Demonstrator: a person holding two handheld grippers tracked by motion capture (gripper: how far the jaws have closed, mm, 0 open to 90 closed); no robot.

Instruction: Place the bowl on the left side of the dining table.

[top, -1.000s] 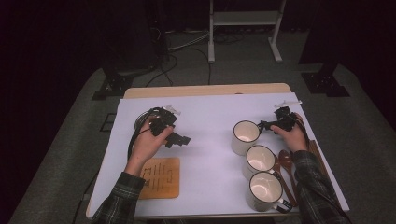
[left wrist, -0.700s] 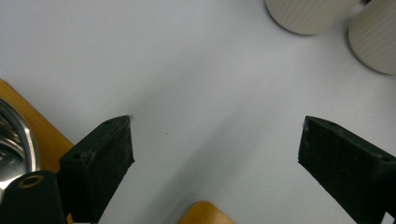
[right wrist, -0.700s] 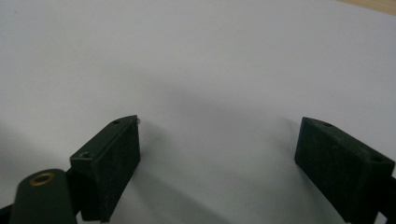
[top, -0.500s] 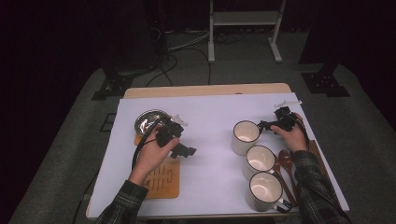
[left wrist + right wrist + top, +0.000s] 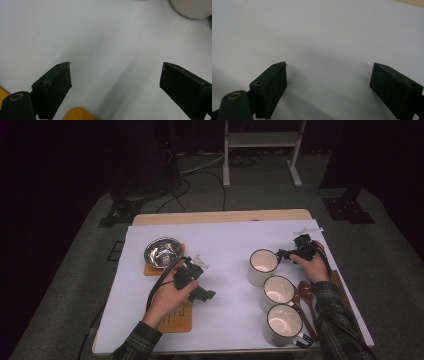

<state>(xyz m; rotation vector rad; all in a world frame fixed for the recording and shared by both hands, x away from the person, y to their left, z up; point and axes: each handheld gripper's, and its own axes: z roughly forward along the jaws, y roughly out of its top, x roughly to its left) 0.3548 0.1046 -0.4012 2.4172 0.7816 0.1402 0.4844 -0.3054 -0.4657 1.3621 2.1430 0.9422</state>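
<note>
Three mugs [image 5: 263, 266], two wooden spoons [image 5: 306, 292], one steel bowl [image 5: 163, 252], two wooden boards [image 5: 178, 319].

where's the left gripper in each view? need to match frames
High view: left gripper left of centre, above the wooden board.
Left gripper view: its open jaws rise from the bottom corners.
Right gripper view: looks along the right gripper, jaws open.
Shared landmark: the white sheet.

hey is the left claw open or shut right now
Open. In the left gripper view the left claw has its two black jaws set wide apart, with bare white table cover between them and nothing held.
</note>
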